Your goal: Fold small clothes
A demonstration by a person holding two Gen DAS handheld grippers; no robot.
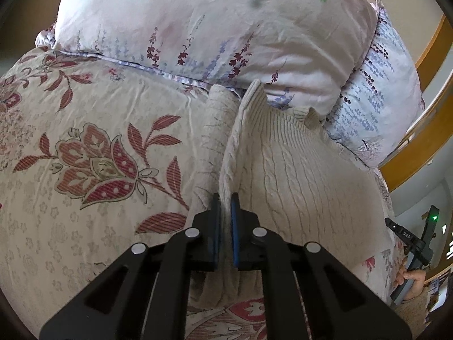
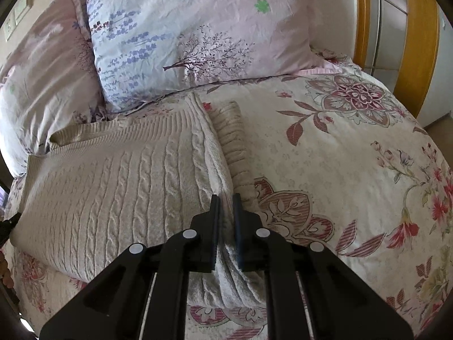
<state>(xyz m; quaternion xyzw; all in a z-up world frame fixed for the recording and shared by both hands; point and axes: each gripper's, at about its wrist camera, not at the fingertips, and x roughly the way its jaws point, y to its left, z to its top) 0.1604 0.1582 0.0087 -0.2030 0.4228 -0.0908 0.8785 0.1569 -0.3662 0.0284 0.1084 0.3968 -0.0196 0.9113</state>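
Note:
A cream cable-knit sweater point(image 1: 297, 175) lies on the flowered bedspread point(image 1: 85, 147), its ribbed hem toward the pillows. My left gripper point(image 1: 225, 201) is shut on the sweater's left edge, which stands up as a raised fold between the blue pads. In the right wrist view the same sweater point(image 2: 113, 187) spreads to the left, and my right gripper point(image 2: 225, 202) is shut on its right edge. A ribbed sleeve point(image 2: 235, 147) lies just right of that edge. The right gripper also shows at the left wrist view's far right point(image 1: 407, 240).
Two pale floral pillows point(image 1: 198, 28) point(image 2: 184, 34) lie against the sweater's far end. A wooden bed frame point(image 2: 416, 42) stands at the right. The bedspread point(image 2: 354, 155) stretches wide to the right of the sweater.

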